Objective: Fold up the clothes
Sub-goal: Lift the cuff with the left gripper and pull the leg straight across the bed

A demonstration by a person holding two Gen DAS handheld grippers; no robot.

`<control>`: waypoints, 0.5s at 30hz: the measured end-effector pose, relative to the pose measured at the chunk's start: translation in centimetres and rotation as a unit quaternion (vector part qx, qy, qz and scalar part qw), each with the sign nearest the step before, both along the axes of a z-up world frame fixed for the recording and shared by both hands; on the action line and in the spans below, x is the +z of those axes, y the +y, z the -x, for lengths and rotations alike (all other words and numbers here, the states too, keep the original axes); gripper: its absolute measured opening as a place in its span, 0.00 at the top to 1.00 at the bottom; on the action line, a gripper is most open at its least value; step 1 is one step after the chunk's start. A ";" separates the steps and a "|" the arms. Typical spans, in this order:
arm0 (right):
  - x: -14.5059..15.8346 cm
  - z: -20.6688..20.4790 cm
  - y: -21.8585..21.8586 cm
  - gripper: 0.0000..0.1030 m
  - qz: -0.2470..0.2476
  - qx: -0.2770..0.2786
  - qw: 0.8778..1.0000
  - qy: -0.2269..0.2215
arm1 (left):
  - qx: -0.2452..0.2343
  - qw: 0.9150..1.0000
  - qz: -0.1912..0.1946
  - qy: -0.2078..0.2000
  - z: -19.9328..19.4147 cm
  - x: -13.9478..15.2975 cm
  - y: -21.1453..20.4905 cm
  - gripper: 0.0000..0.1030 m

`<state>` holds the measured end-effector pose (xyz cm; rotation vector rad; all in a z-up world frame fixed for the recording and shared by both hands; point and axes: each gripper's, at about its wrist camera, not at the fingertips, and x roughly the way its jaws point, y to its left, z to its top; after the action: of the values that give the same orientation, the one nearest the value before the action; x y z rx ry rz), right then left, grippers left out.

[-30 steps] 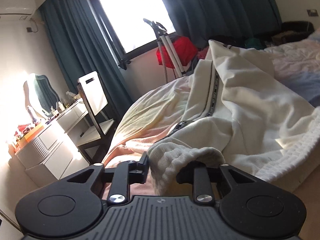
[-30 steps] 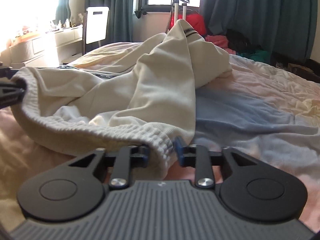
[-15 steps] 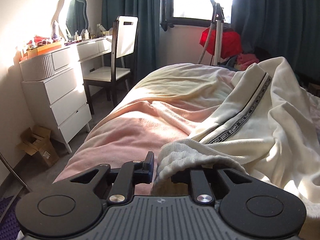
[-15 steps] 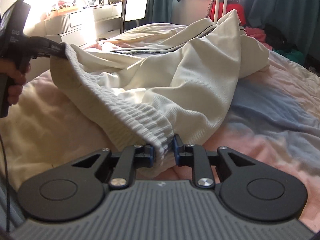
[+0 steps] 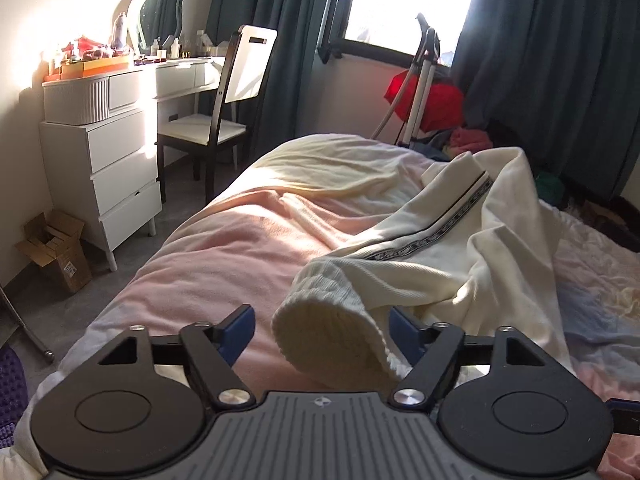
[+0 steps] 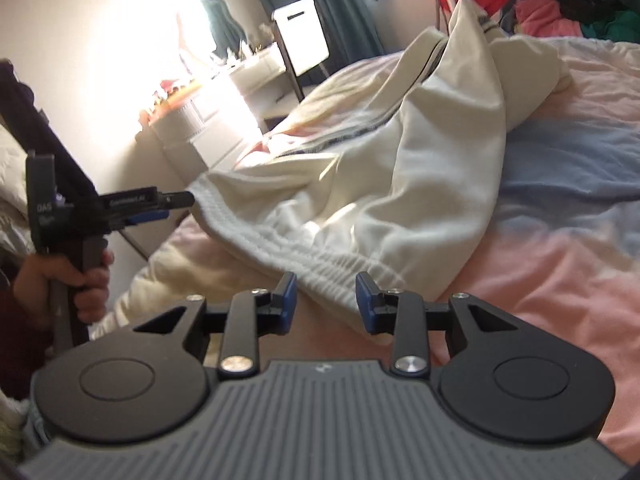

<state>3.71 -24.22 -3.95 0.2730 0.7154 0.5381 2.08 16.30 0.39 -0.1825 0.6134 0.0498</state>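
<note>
— While both my pairs of jaws stand spread, nothing holds the cream trousers (image 5: pixel 432 264); they lie on the bed (image 5: pixel 224 264) ahead of me.

— What about your left gripper (image 5: pixel 322 326)?

— Its jaws gape around the ribbed waistband (image 5: pixel 332 320) without pinching. If I close too shallow, I judge I'd catch one layer only.

— And the right gripper (image 6: pixel 325 300)?

— Parted as well, the waistband hem just ahead between the blue pads (image 6: pixel 289 299). Beyond it the legs are heaped and twisted; lifting unevenly could drag that bunch instead of flattening it.
</note>
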 end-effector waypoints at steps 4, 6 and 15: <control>-0.8 -1.2 -1.8 0.51 -0.025 -0.087 0.996 0.014 | 0.008 1.000 0.015 -0.009 -1.8 -0.3 0.2 0.18; -1.8 -2.1 -3.2 0.48 -0.060 -0.122 0.990 0.046 | 0.013 1.000 0.027 -0.004 -3.0 -0.7 0.5 0.18; -6.7 -4.7 -3.6 0.29 -0.164 -0.124 0.964 0.171 | 0.007 0.993 0.104 0.060 -8.0 -4.9 2.0 0.20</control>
<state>8.43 -27.78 -10.64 0.7700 0.9100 0.3697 10.08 18.28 -4.49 -0.3887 0.7372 0.0110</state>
